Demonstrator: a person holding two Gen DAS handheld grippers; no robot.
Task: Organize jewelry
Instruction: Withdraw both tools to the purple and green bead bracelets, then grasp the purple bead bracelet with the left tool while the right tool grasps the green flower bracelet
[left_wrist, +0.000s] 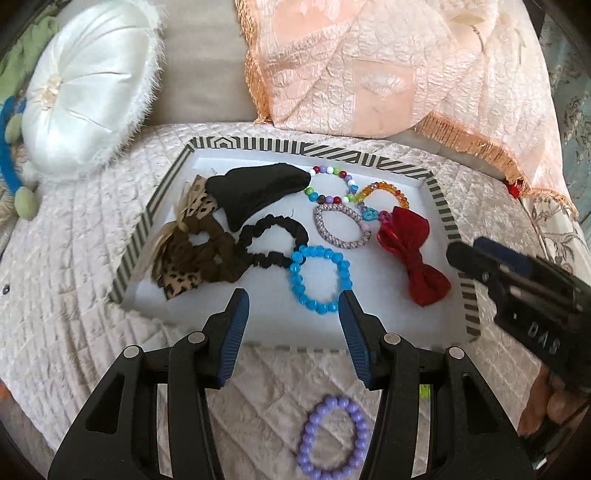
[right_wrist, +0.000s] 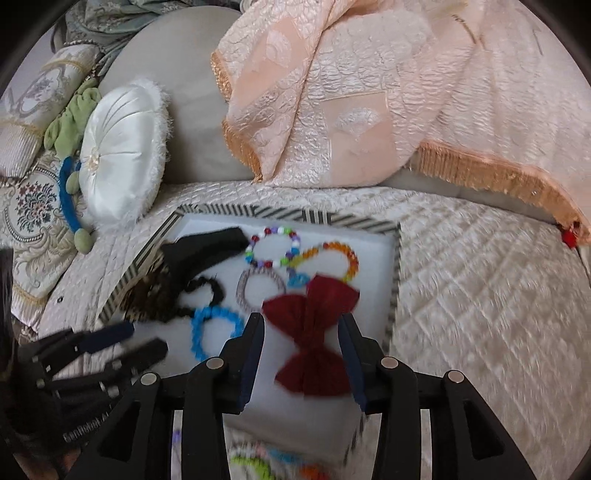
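My left gripper (left_wrist: 293, 299) has its jaws spread wide with nothing clamped between them, the blue pads hanging above the near edge of the striped tray (left_wrist: 439, 195), and my right gripper (right_wrist: 301, 325) stands partly open too, its pads apart on either side of the red bow (right_wrist: 314, 332) without pressing it. Nearest to me on the quilted cover (left_wrist: 55, 295), outside the tray, a lilac bead bracelet (left_wrist: 332, 435) lies between my left fingers' bases, and a blurred heap of bright beads (right_wrist: 258, 465) shows at the bottom of the right view. Just past my left pads, inside the tray on its white floor, lies a blue bead bracelet (left_wrist: 319, 278), touching a black scrunchie (left_wrist: 273, 240) to its left. Left of that sit a brown scrunchie (left_wrist: 210, 254) and a leopard-print piece (left_wrist: 179, 284) against the tray's left wall. The red bow rests toward the tray's right side, with a grey woven bracelet (left_wrist: 341, 229) between it and the black scrunchie. Farther in are a black cloth piece (left_wrist: 255, 192), a multicoloured bead bracelet (left_wrist: 332, 184) and an orange bead bracelet (left_wrist: 384, 194), the two bracelets overlapping. Beyond the tray, a white round cushion (left_wrist: 88, 85) stands at the left and a peach fringed throw (left_wrist: 369, 62) drapes over the back.
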